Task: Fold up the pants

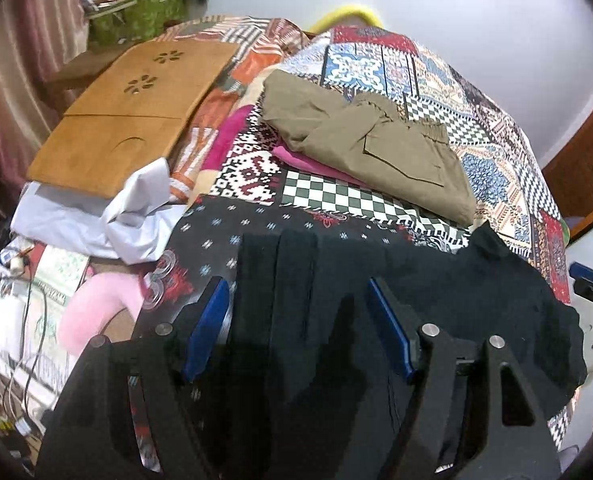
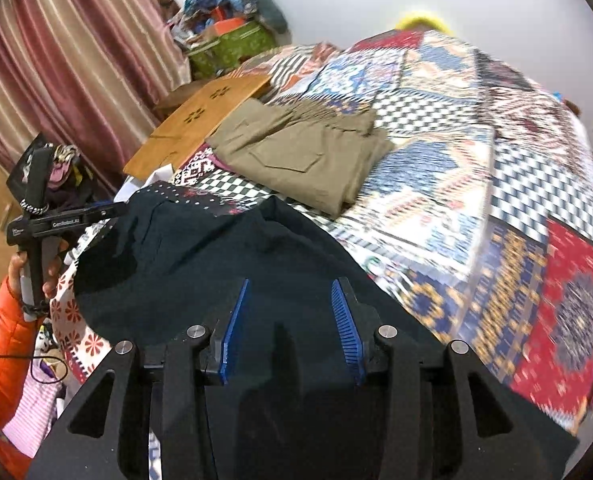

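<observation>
A patchwork bed (image 1: 496, 136) carries everything. Along its left edge lies a wooden board (image 1: 136, 120), with a white cloth (image 1: 108, 216) below it. Toward the middle sit folded khaki pants (image 1: 376, 148). At the near edge, dark pants (image 1: 416, 292) are spread flat. The left gripper (image 1: 296, 320) hangs over them, blue fingers (image 1: 208, 328) wide apart, gripping nothing. The right gripper (image 2: 290, 328) is likewise parted over the dark cloth; whether it touches is hard to tell.

A home bedroom: patchwork bedspread (image 2: 436, 184), striped curtains (image 2: 76, 64), scattered clothes.
</observation>
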Motion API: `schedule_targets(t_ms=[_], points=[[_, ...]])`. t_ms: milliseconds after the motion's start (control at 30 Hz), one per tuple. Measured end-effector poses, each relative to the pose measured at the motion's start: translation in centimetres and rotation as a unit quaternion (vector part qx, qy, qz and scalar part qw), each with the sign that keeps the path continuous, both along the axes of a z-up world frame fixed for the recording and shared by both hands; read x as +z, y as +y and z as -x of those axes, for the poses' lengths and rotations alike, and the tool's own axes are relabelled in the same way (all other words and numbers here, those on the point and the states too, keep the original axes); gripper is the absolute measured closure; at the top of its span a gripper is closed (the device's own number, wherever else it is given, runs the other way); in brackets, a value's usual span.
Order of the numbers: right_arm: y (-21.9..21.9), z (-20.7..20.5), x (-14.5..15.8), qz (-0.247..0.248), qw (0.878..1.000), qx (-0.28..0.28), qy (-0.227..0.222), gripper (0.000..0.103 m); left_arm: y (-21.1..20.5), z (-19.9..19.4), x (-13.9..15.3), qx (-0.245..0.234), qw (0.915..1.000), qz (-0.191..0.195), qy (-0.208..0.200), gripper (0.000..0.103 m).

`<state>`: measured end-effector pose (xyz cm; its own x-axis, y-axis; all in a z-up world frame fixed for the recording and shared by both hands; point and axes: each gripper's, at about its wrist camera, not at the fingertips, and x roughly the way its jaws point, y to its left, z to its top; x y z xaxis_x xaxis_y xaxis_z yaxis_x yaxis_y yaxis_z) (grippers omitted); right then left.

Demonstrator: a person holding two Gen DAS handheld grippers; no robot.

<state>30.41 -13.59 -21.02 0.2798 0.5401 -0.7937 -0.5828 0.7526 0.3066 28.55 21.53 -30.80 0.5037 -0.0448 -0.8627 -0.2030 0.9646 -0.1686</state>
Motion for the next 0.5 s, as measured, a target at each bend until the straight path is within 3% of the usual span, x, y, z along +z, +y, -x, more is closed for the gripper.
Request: schedule_targets(t_ms=[167, 333, 433, 500], points=[[4.0, -2.6, -2.1, 0.006, 0.999, 0.035, 0.013, 0.064, -0.3, -2.2, -2.2, -0.014, 0.9996, -0.011, 0.02, 0.033], [6.9, -4.4, -4.3, 0.01, 0.997, 0.065, 0.036, 0.064, 0.7, -2.7, -3.0, -0.004, 0.9997, 0.021, 0.012, 0.032], [7.9, -5.3, -5.5, 0.017, 0.996, 0.072, 0.053, 0.064, 1.0, -3.0, -3.2, -0.004, 0.9993, 0.036, 0.005, 0.046], [8.2, -5.9, -6.1, 0.014, 0.995, 0.073, 0.068, 0.064, 0.7, -3.0, -3.0, -0.011, 0.9987, 0.049, 0.002, 0.062]])
